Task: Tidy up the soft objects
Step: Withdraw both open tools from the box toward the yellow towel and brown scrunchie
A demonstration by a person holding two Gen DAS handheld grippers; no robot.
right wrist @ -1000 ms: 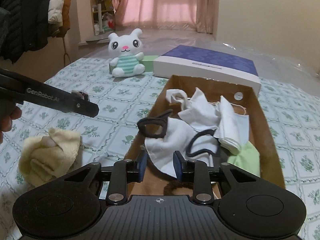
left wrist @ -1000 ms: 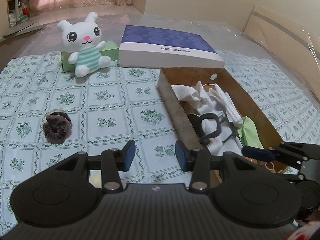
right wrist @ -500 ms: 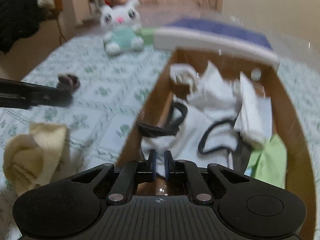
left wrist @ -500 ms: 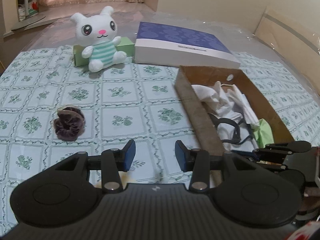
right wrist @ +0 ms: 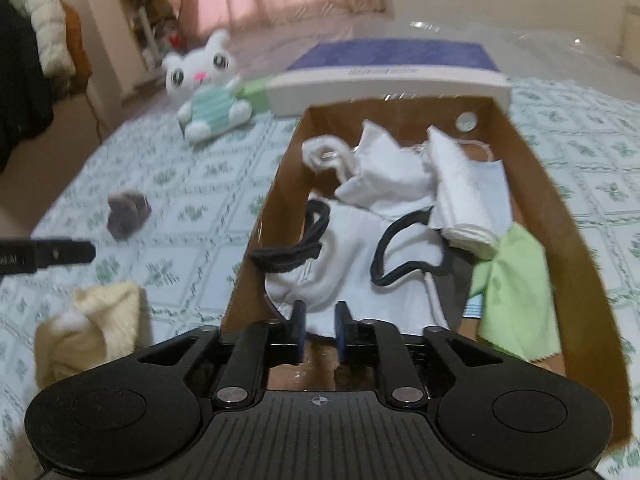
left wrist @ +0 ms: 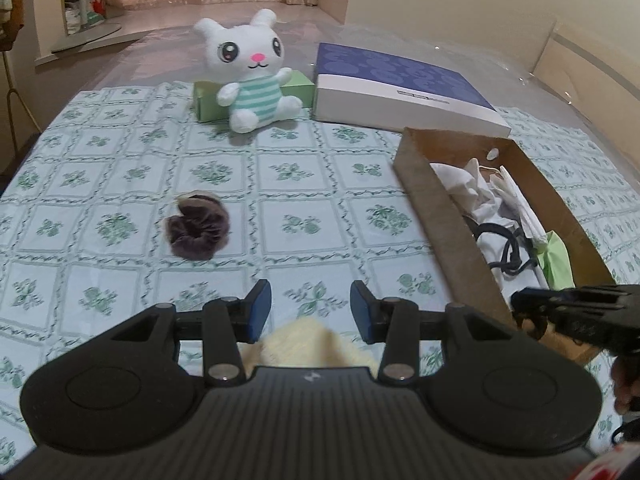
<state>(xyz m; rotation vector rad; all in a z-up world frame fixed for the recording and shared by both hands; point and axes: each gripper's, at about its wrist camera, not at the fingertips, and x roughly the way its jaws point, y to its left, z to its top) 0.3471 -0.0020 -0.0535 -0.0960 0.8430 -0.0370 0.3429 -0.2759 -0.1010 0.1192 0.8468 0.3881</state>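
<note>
Cream cloth (left wrist: 308, 340) under tilted left gripper (left wrist: 311, 312), jaws apart

A: Where's the cardboard box (right wrist: 532, 184)?
B: On the tablecloth (left wrist: 120, 184), right side, with cloths (right wrist: 384, 184) inside. A flat box (left wrist: 396, 92) lies behind it.
A: And the scrunchie (left wrist: 198, 226)?
B: Left of the cardboard box, out on the tablecloth. The plush bunny (left wrist: 250, 74) sits behind it; the towel (right wrist: 92, 330) lies nearer.
</note>
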